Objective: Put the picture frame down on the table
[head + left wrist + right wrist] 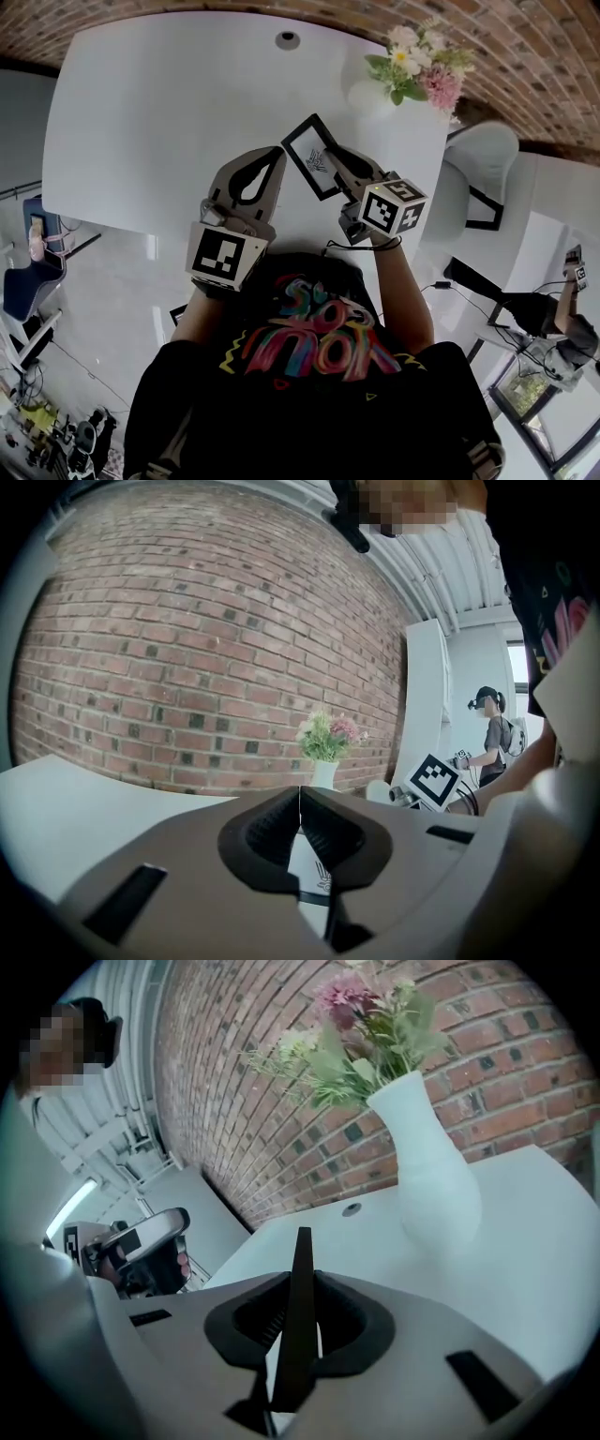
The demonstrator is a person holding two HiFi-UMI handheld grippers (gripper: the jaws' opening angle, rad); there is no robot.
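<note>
**Wide white worktop, frame held over its near right part**

The white worktop (159,112) is the largest thing before us, and most of it is bare: the whole left half and the far middle lie open. Its near edge runs just in front of our body, and its far edge curves along the brick wall (187,639). Off the right edge stands a pale chair (487,150), and beyond it, well apart, another person (489,733) works with their own rig.

In the far right corner a white vase of flowers (412,66) takes up room; it is the only tall thing on the worktop, and it stands to the far right of the frame.

The picture frame (312,155) hangs tilted over the near right part of the worktop. The right tongs (337,161) are clenched on its near right edge, and the black edge stands upright between the pads. We cannot tell whether its lower corner touches the surface.

The left tongs (277,155) are closed on nothing, their tips just beside the frame's left corner.

A small round grommet (288,39) sits near the far edge.
</note>
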